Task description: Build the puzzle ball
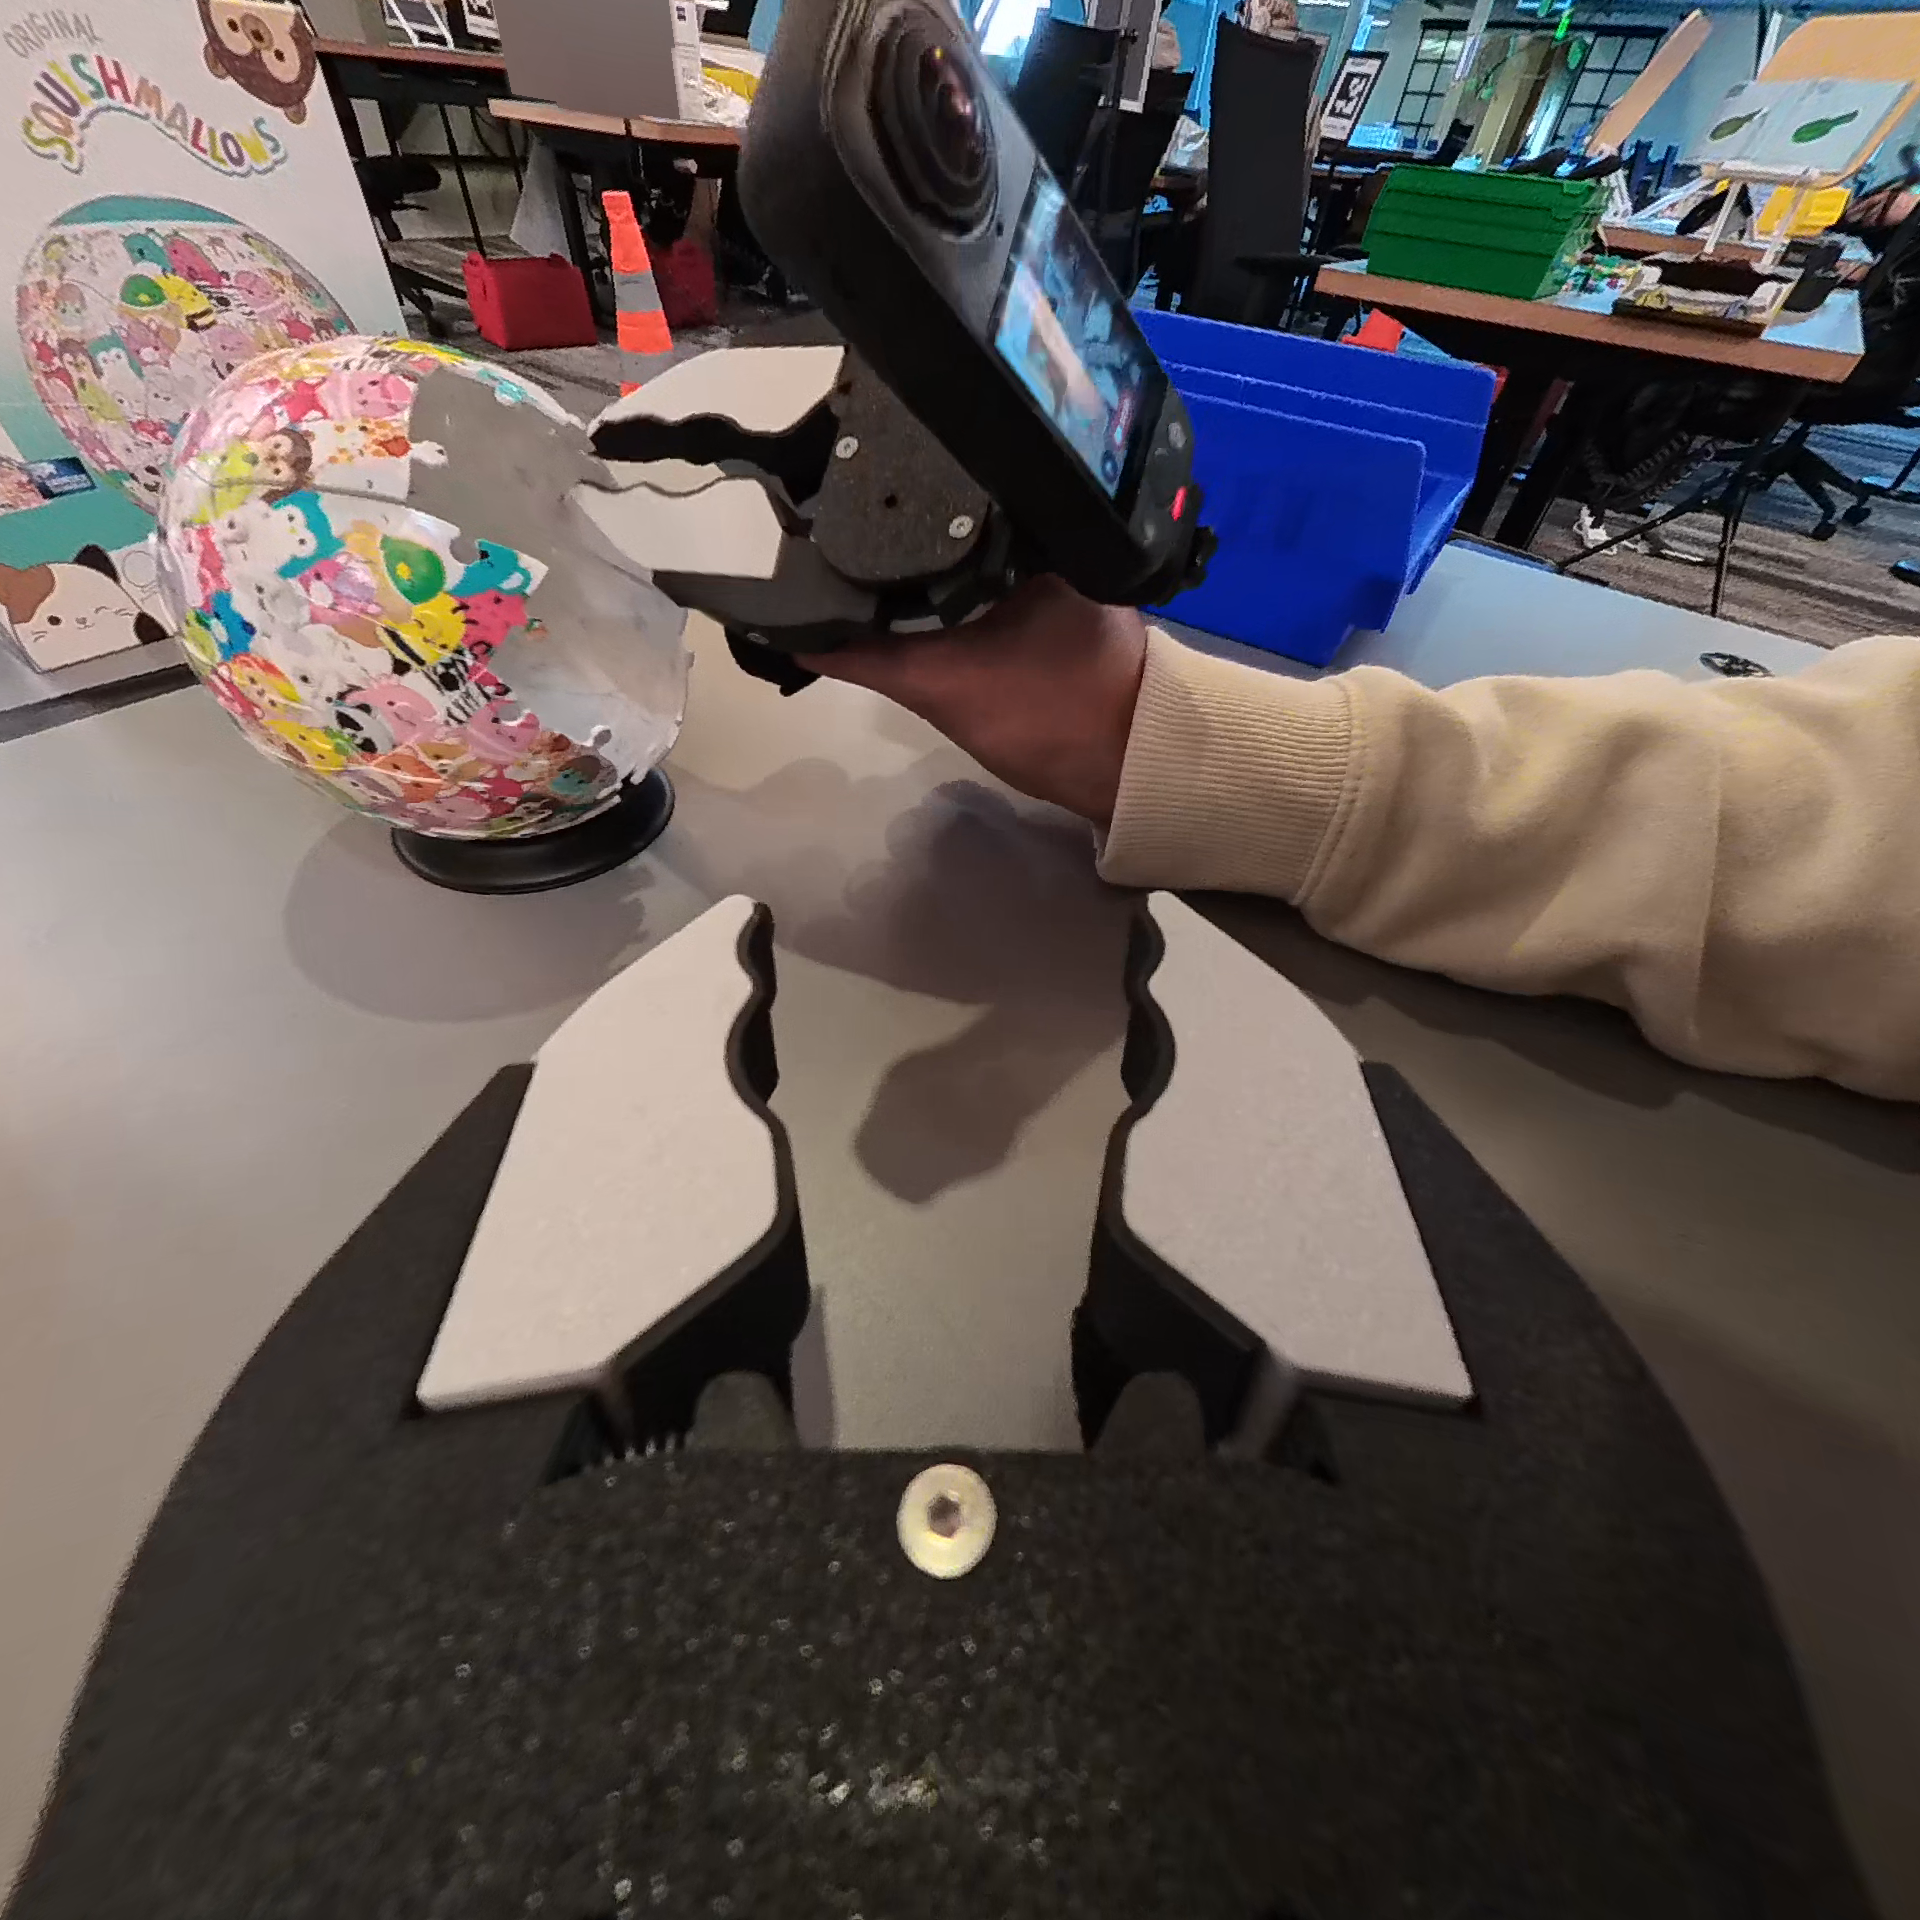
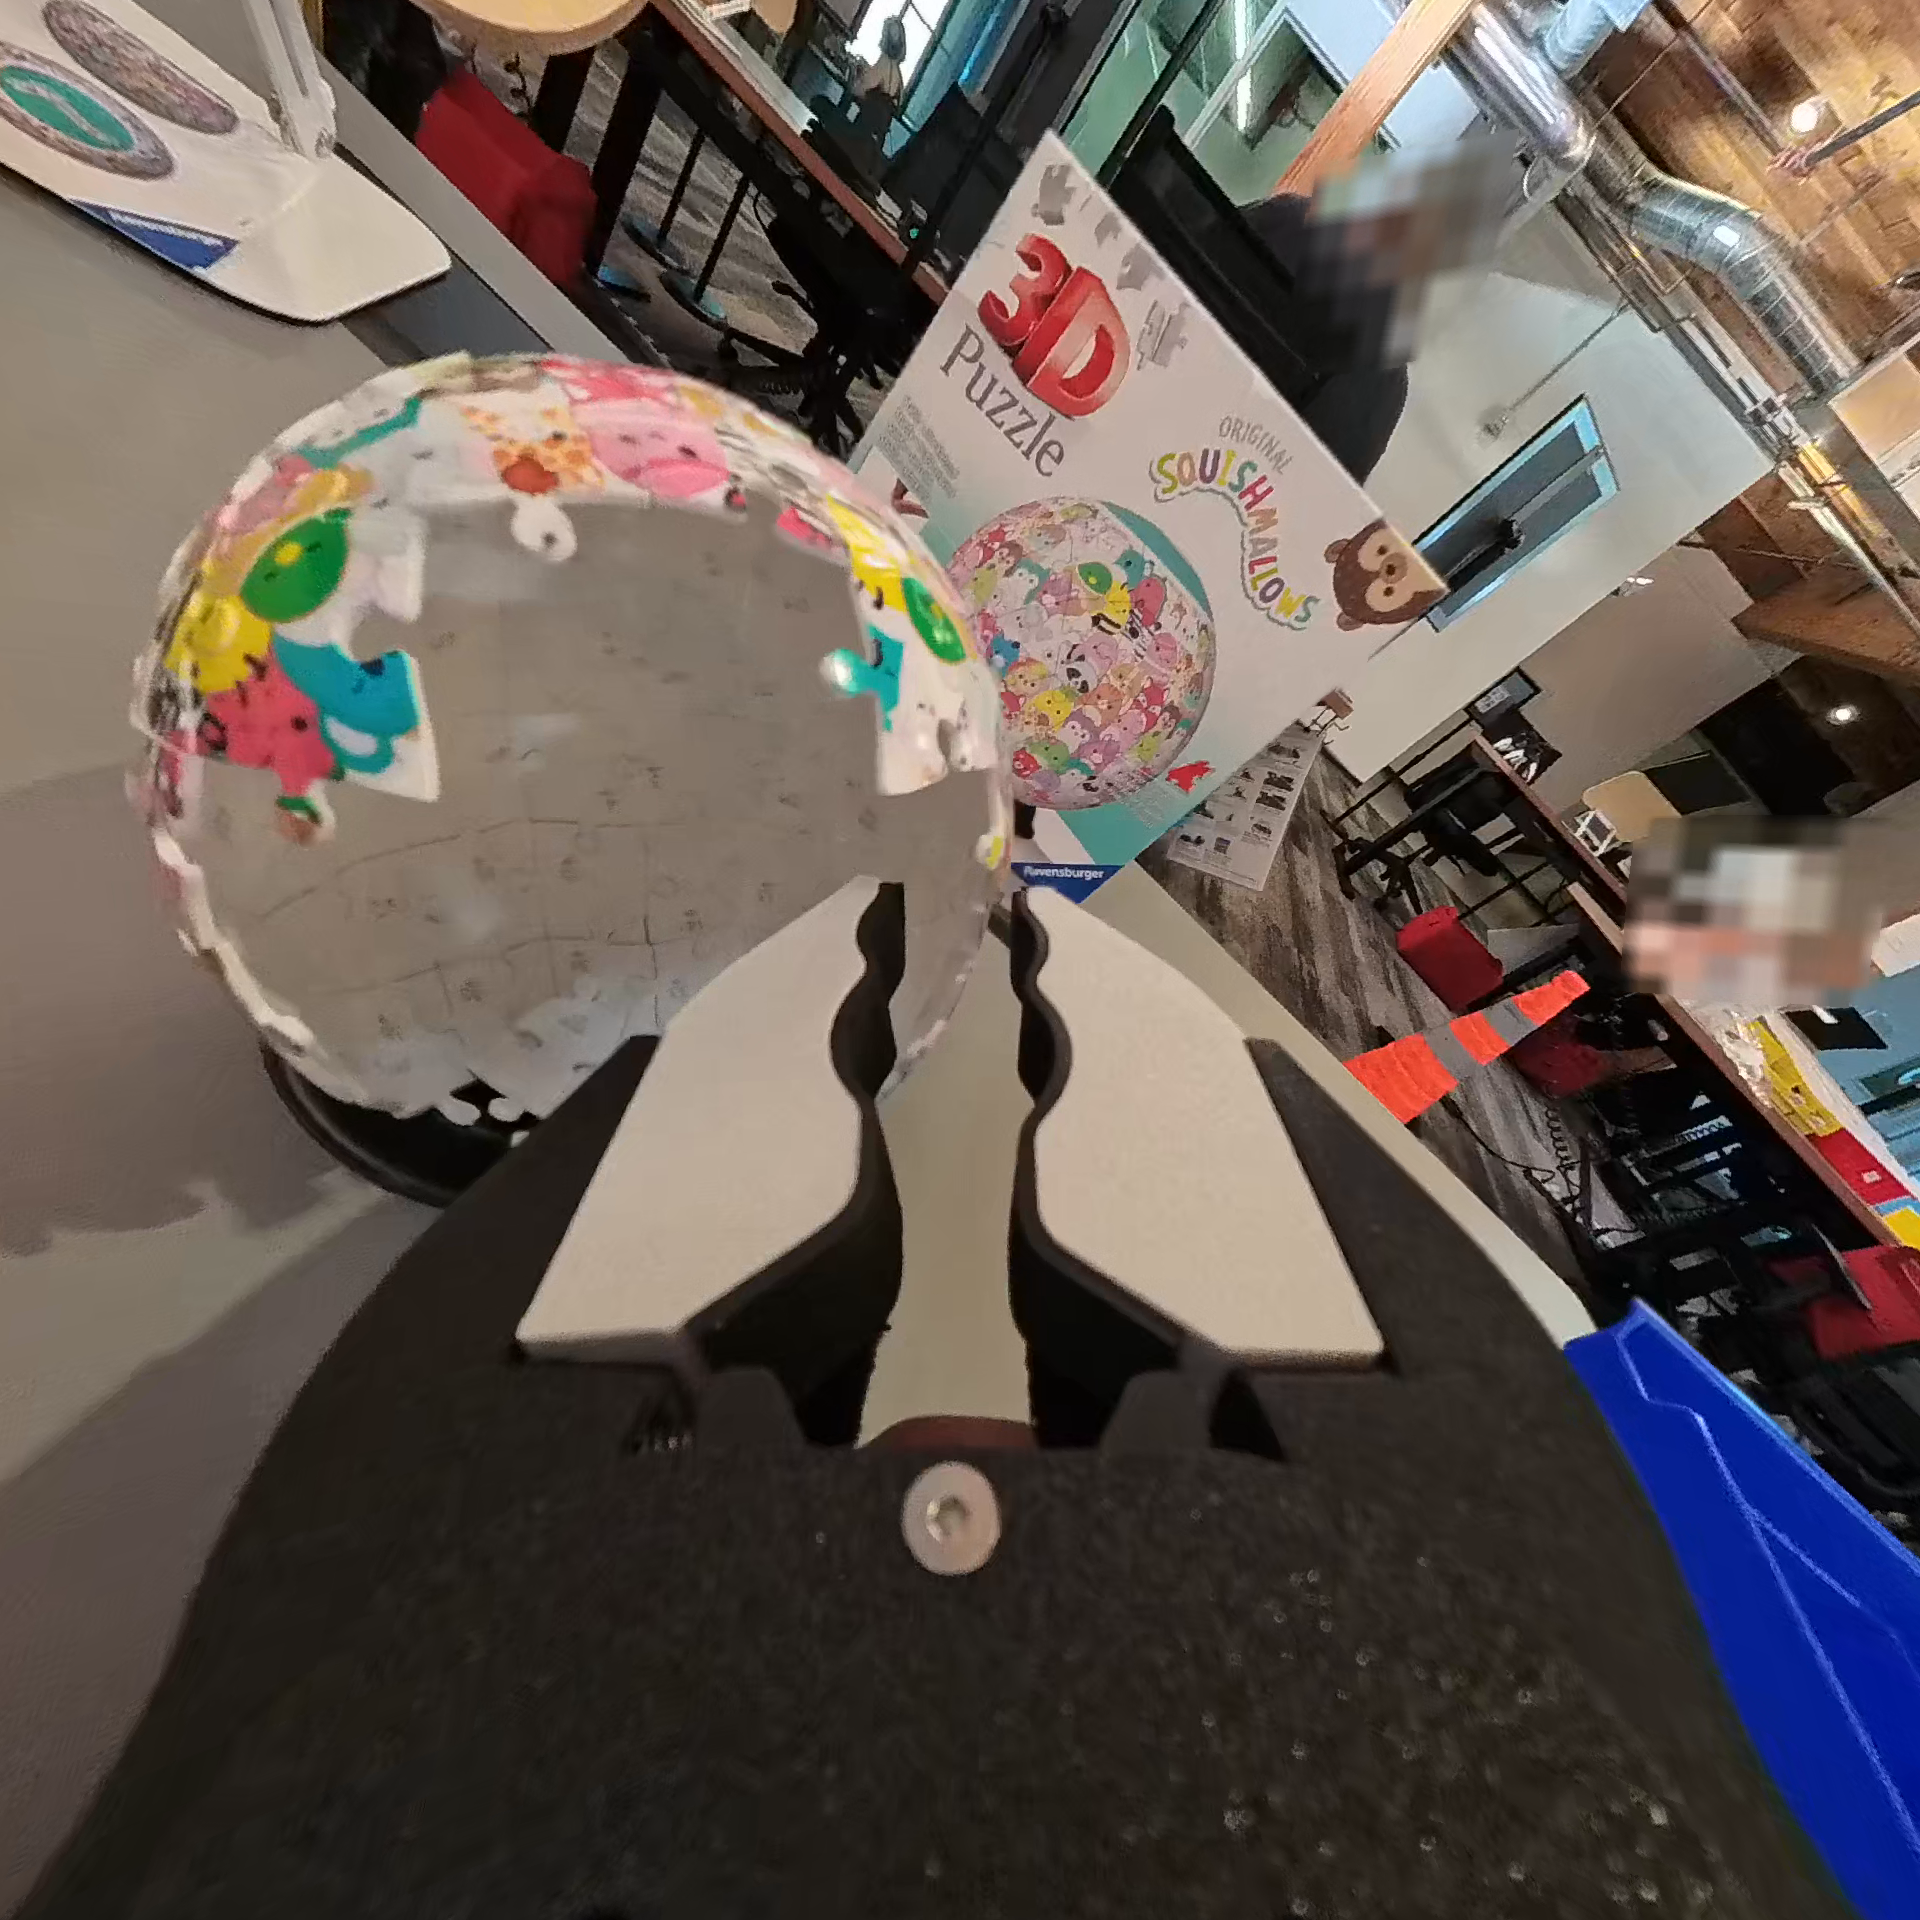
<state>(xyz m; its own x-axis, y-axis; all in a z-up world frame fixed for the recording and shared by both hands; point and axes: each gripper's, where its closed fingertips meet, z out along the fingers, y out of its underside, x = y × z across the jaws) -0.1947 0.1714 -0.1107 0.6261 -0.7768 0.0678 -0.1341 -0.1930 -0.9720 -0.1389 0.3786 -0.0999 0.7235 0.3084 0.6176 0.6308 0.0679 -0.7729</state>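
Note:
The puzzle ball (image 1: 416, 613) stands on a black ring base (image 1: 535, 847) at the left of the grey table. Its shell is part built, with colourful pieces around a large gap that shows the grey inside (image 2: 582, 769). My right gripper (image 2: 951, 914) is held by a hand in a cream sleeve (image 1: 1507, 842). Its tips are at the rim of the gap, where it also shows in the left wrist view (image 1: 587, 468). Its jaws stand a narrow way apart, the rim runs between them, and I see no loose piece. My left gripper (image 1: 951, 914) is open and empty, low over the table, right of the ball.
The puzzle's box (image 2: 1132, 582) stands upright just behind the ball. A blue bin (image 1: 1320, 488) sits at the table's far right edge. Another flat puzzle box (image 2: 156, 135) lies at the far left. Desks, chairs and an orange cone (image 1: 634, 281) stand beyond the table.

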